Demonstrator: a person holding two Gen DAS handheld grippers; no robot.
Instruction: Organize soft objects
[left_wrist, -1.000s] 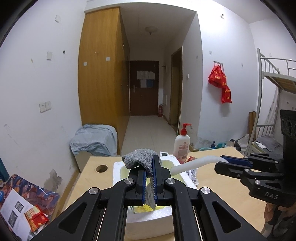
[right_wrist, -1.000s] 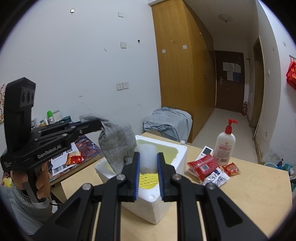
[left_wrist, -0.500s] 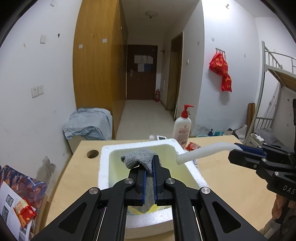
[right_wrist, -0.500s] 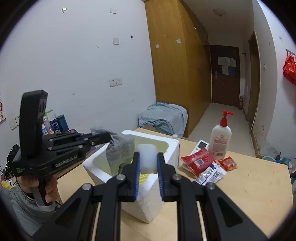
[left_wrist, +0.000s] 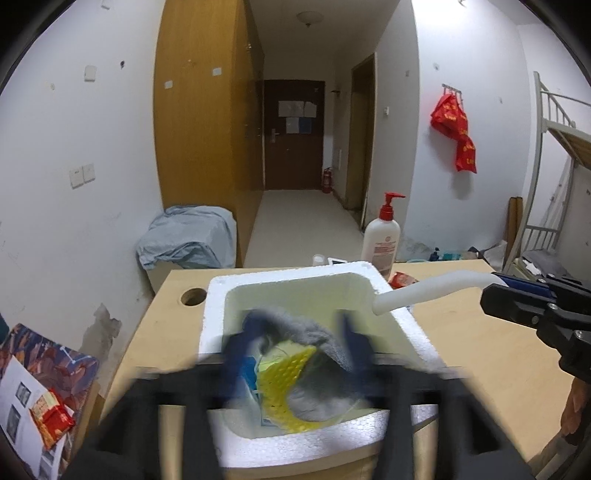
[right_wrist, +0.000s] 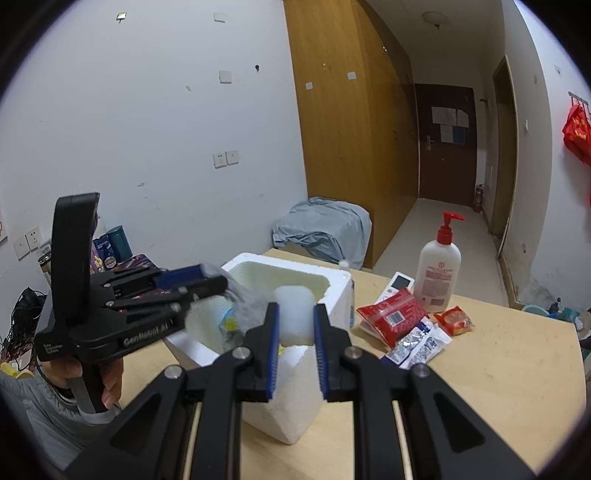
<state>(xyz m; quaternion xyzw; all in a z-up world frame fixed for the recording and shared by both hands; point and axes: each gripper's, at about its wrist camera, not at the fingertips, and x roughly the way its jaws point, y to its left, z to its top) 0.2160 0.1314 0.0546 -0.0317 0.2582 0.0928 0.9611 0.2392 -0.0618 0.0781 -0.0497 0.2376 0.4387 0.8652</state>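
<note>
A white foam box (left_wrist: 218, 295) stands on the wooden table, also in the right wrist view (right_wrist: 295, 373). My left gripper (left_wrist: 299, 325) is over the box, blurred, with its jaws spread open. A grey cloth (left_wrist: 317, 332) lies loose between them inside the box, over a yellow foam net (left_wrist: 288, 384). In the right wrist view the left gripper (right_wrist: 210, 280) is at the box's left rim with the grey cloth (right_wrist: 247, 306). My right gripper (right_wrist: 295, 328) is shut on a white foam strip (right_wrist: 293, 314), which reaches over the box's right rim in the left wrist view (left_wrist: 424, 291).
A pump bottle (right_wrist: 437, 269), a remote (right_wrist: 400, 282) and several snack packets (right_wrist: 399, 317) lie on the table to the right of the box. A cable hole (left_wrist: 194, 296) is at the far left of the table. A cloth-covered box (left_wrist: 188, 243) stands on the floor behind.
My left gripper has lowered toward the box and opened, letting go of the grey cloth, which has dropped into the box. My right gripper still holds the white foam strip.
</note>
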